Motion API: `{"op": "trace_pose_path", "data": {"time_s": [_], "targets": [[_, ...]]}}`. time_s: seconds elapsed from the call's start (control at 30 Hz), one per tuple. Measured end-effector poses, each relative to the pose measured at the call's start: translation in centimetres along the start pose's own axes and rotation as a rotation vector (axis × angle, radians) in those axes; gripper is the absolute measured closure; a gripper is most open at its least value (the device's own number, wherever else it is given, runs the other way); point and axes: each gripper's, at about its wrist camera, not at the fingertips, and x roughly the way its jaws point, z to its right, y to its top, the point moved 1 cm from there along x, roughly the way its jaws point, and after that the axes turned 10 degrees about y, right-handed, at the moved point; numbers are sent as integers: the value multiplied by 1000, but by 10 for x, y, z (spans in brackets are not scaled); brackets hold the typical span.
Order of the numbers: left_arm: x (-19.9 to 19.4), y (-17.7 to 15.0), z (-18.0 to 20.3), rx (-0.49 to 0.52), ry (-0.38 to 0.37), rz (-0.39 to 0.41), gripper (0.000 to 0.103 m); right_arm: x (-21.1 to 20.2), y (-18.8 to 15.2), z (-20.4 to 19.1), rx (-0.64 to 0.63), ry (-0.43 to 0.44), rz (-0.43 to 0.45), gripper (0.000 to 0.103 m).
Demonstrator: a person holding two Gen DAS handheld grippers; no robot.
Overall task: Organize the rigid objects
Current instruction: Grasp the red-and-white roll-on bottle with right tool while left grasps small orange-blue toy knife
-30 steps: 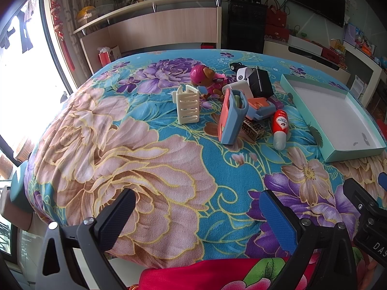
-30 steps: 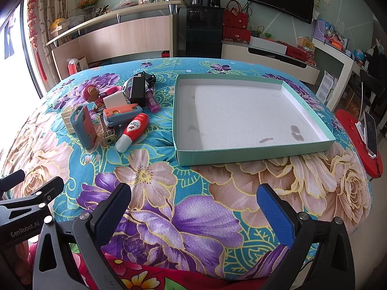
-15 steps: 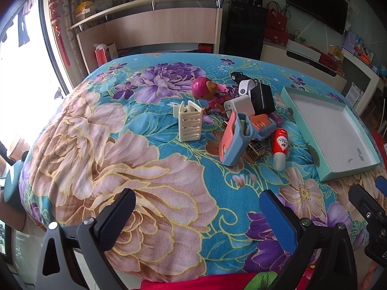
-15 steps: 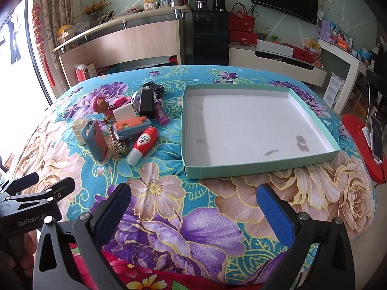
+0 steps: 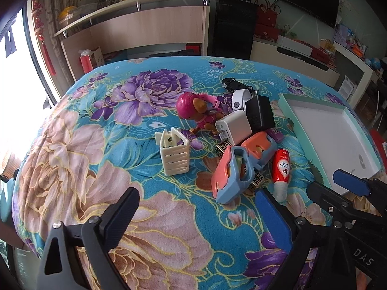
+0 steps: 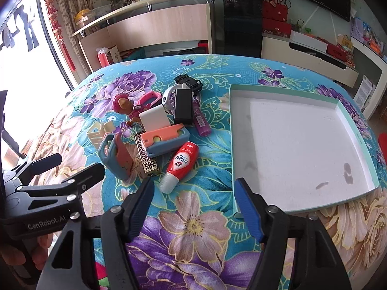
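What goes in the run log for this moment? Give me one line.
phase: approach | left gripper: open, empty | right gripper: open, empty | tray: holds nothing | red bottle: on cloth, nearest right gripper

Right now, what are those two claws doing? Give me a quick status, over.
Left claw open, holding nothing. Right claw open, holding nothing. Toy pile on the floral cloth, untouched; tray holds nothing. Red tube lies nearest the right claw, path unobstructed.
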Motion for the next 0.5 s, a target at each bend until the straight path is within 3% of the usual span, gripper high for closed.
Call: {"op": "trace_pose_path", "data": {"time_s": [0.37,0.5], "targets": [[16,9,13,18,-43,29,31,32,23,6,11,74,-71,66],[21,11,17,23,-64,36,34,47,29,10,29,92,-108,73]]}}
